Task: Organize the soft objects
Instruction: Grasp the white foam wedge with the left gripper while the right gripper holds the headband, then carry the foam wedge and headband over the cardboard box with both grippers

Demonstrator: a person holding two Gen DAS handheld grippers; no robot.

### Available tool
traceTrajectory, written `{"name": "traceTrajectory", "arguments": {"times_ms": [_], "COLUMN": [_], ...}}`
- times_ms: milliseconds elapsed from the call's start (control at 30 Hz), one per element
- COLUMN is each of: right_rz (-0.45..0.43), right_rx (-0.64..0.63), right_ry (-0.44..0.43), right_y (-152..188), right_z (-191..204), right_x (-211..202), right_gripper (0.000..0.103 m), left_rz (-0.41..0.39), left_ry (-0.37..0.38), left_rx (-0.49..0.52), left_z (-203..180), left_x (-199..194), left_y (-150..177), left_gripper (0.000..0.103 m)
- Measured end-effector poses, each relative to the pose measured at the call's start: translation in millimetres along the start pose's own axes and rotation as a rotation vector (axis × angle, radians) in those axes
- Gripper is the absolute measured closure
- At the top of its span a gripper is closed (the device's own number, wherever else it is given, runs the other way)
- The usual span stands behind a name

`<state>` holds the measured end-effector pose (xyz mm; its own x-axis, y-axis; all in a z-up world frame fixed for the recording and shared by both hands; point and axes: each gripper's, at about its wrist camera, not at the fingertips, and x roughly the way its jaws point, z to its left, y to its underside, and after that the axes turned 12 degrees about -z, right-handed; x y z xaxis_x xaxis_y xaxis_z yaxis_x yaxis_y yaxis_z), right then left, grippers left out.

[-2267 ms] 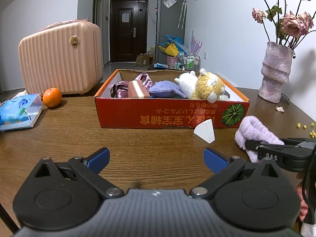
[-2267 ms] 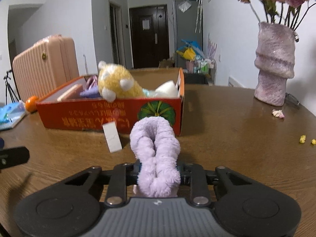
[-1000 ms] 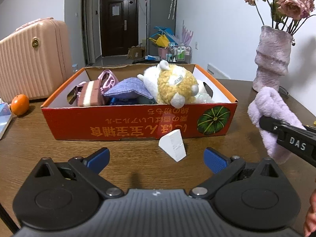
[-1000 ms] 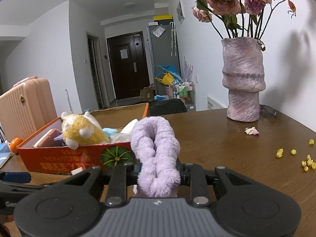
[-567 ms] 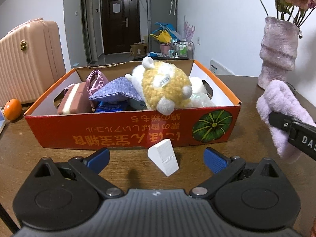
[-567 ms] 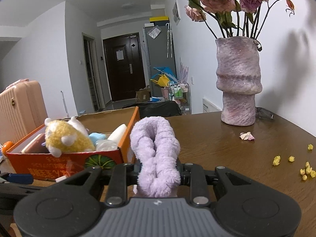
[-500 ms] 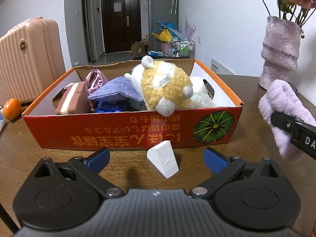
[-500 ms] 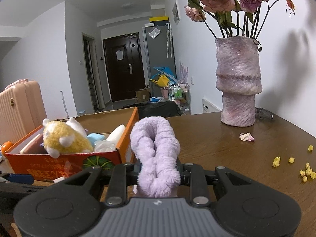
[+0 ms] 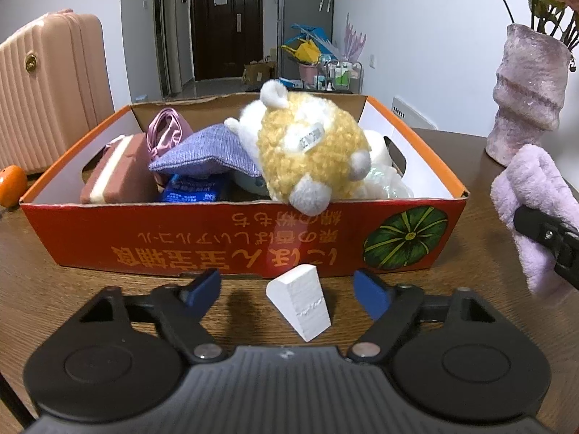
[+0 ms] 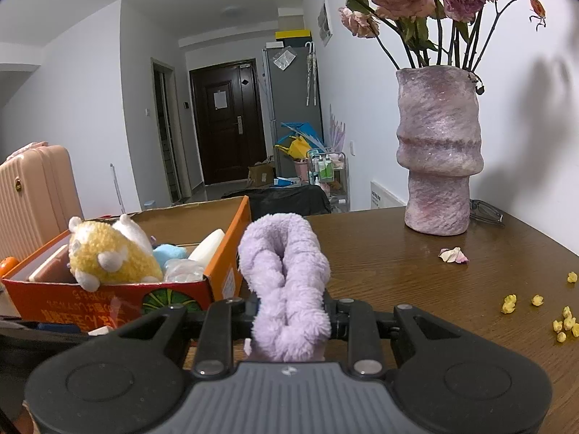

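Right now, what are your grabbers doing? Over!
Left gripper open, jaws just been closing, white wedge between them, not pinched. Right gripper shut on purple fluffy band. Orange box straight ahead, yellow plush leaning over its front edge.

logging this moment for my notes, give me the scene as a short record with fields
surface: wooden table
container: orange cardboard box, already holding a yellow plush toy, a purple pouch and other soft items
left gripper: jaws have just been closing around a white wedge, pads not yet touching it
right gripper: shut on a lilac fluffy band, right of the box
nearby: purple vase, orange, pink suitcase
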<state>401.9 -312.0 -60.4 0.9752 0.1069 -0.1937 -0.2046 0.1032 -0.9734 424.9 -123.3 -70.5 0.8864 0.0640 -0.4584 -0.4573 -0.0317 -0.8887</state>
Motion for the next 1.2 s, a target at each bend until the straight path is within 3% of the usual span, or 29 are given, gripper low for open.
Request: {"name": "traceTrajectory", "arguments": {"times_ms": [300,367,600,1200], "right_rz": [0.004,0.005,0.002,-0.066], "right_rx": [-0.001,-0.002,-0.003,-0.022], "right_ry": [-0.007,-0.008,-0.014,-0.068], "right_y": [0.5,0.7,1.3,3.0], "right_z": [0.1,-0.1,1.5,31.0], "right_x": [-0.2,0.2,-0.9,-35.0], "right_gripper": [0.077,0.077,0.077,0.077], "left_rz": [0.044,0.043,0.033,-0.117], "left_ry": [0.017,0.020,0.026,0.052], "left_rx": [-0.027,-0.032,-0.034,-0.021], "left_z": [8.4,9.3,12.0,36.4], "left_x": [9.3,8.8,3.4,-54.4], "left_y": [3.6,3.6,3.9,4.9], "left_gripper": [0.073,0.075,0.079,0.079]}}
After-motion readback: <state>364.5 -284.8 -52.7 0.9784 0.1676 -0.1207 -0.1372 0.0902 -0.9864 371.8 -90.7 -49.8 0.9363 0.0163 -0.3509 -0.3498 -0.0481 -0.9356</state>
